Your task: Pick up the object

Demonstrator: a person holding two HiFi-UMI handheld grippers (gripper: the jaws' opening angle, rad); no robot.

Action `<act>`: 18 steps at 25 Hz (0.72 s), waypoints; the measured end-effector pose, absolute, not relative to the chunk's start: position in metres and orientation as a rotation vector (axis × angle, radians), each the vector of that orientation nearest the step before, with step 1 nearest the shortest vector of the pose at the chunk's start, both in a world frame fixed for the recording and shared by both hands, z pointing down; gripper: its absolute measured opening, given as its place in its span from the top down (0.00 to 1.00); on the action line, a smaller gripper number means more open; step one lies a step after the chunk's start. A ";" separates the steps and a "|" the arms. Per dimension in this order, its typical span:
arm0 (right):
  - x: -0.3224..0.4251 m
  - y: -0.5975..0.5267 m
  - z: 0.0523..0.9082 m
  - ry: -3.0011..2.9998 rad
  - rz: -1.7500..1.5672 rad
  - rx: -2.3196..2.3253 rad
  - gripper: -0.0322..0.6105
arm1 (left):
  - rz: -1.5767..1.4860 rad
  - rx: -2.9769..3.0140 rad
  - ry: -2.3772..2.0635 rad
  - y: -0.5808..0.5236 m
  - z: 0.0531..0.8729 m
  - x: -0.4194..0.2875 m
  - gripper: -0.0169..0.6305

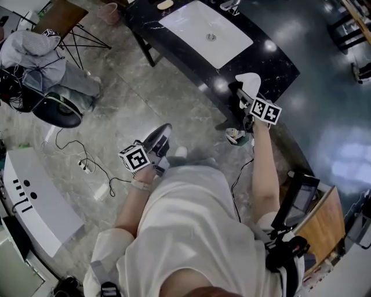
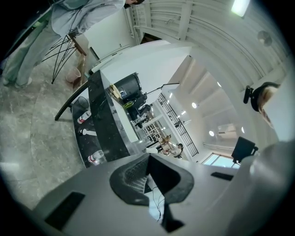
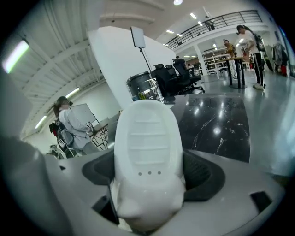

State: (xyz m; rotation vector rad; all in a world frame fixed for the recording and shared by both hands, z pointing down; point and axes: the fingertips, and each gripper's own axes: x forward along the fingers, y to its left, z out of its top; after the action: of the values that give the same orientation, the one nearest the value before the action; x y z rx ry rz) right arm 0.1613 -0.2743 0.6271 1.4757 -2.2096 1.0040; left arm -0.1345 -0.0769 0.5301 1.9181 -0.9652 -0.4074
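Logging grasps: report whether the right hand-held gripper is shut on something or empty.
Shut on the white plastic object: in the right gripper view it sits wedged between the two dark pads of the right hand-held gripper.

A black, marble-veined table runs slantwise across a grey stone floor. Set into the table's top is 1 white rectangular basin with a small round drain at its middle. A tan object lies at the table's far end. Left of the table, a white power strip lies on the floor and a black round seat stands there. 2 bottles lie low beneath the table.
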 end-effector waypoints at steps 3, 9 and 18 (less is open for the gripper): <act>0.147 -0.269 0.604 -2.307 1.072 1.484 0.30 | -0.398 1.934 -0.940 -0.078 0.529 -0.134 0.97; 0.123 -0.246 0.548 -2.507 1.184 1.496 0.30 | -0.379 1.978 -0.859 -0.078 0.524 -0.124 0.97; 0.088 -0.199 0.470 -2.771 1.327 1.414 0.30 | -0.308 2.065 -0.719 -0.085 0.504 -0.105 0.97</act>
State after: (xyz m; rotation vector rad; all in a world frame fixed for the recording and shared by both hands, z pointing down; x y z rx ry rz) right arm 0.0876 -0.1995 0.4699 1.4142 -2.7713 1.3267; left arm -0.1046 -0.0847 0.5038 2.0652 -0.7186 -0.3079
